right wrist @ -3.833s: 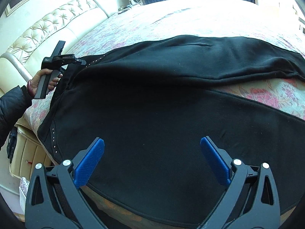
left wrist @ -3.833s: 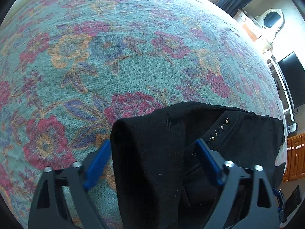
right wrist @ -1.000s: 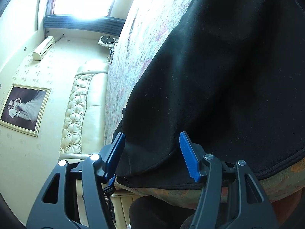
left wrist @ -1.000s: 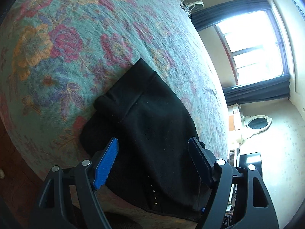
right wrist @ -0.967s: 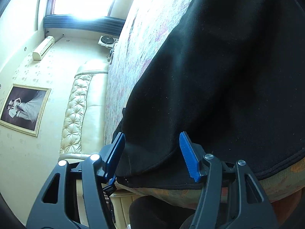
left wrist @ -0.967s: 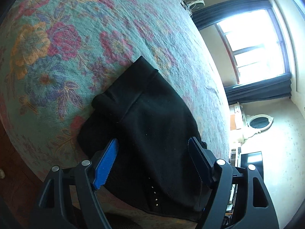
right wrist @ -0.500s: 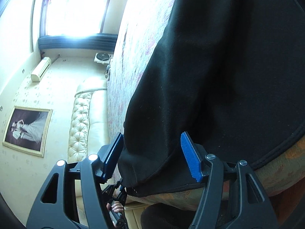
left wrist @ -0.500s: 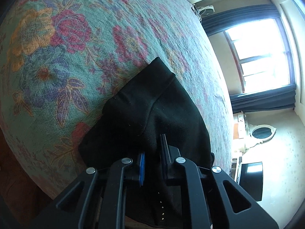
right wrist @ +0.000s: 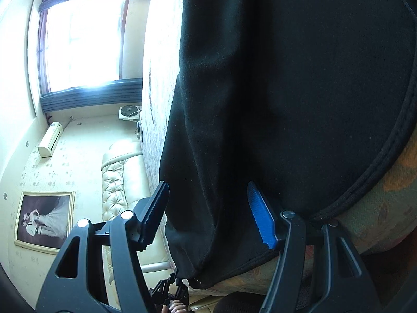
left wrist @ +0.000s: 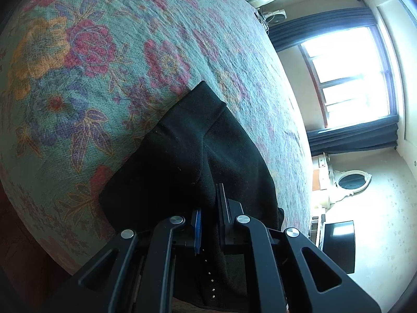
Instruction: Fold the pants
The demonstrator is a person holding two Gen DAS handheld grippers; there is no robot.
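Note:
The black pants (left wrist: 192,151) lie on a floral bedspread (left wrist: 78,60) near the bed's edge. My left gripper (left wrist: 208,208) is shut on a fold of the pants at the waist end, with small studs showing below the fingers. In the right wrist view the pants (right wrist: 286,91) fill most of the frame, draped over the bed edge. My right gripper (right wrist: 208,208) is open, its jaws standing either side of a hanging fold of the black fabric without pinching it.
A tufted cream headboard (right wrist: 114,190) and a framed picture (right wrist: 41,219) are on the wall. A bright window (left wrist: 354,70) with dark curtains, an oval mirror (left wrist: 351,182) and a dark screen (left wrist: 338,245) lie beyond the bed. The other gripper shows low (right wrist: 172,294).
My left gripper has closed on the pants fabric since a second ago and stays shut. My right gripper has moved closer in around the hanging fold, still open.

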